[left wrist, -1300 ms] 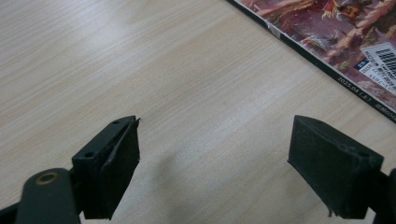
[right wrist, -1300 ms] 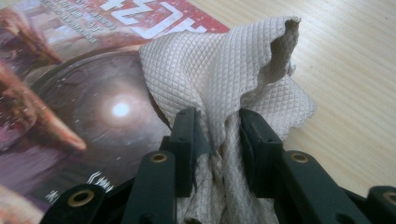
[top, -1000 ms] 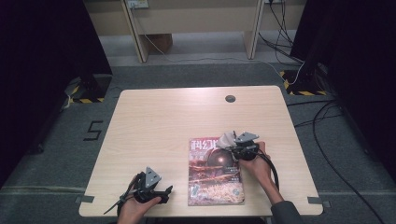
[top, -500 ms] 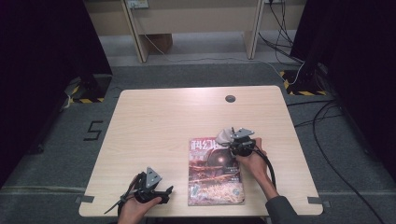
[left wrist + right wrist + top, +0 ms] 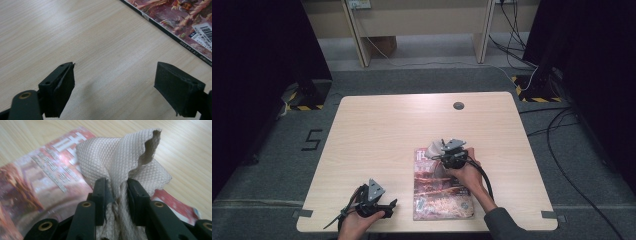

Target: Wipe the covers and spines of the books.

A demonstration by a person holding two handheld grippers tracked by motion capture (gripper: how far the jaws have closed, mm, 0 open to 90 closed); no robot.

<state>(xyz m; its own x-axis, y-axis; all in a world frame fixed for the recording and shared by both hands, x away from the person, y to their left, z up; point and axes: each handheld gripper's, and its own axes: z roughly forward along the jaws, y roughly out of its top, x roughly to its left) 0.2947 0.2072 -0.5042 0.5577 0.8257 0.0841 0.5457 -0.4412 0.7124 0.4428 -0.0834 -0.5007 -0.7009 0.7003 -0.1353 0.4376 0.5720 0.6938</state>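
The right claw (image 5: 117,192) is pinching a bunched, quilted beige cloth (image 5: 120,160) between its two black jaws, which have just been closing a little on it; the cloth is fanning out above the jaws at the centre of the right gripper view. In the high view this claw (image 5: 438,151) is holding the cloth (image 5: 433,148) over the upper edge of a magazine (image 5: 439,192), which is lying flat in the lower middle of the frame, right of centre on the table (image 5: 382,135). The left claw (image 5: 113,93) is standing wide with nothing between its jaws, over bare wood near the magazine's corner (image 5: 175,17); in the high view it (image 5: 388,205) is sitting at the lower left.
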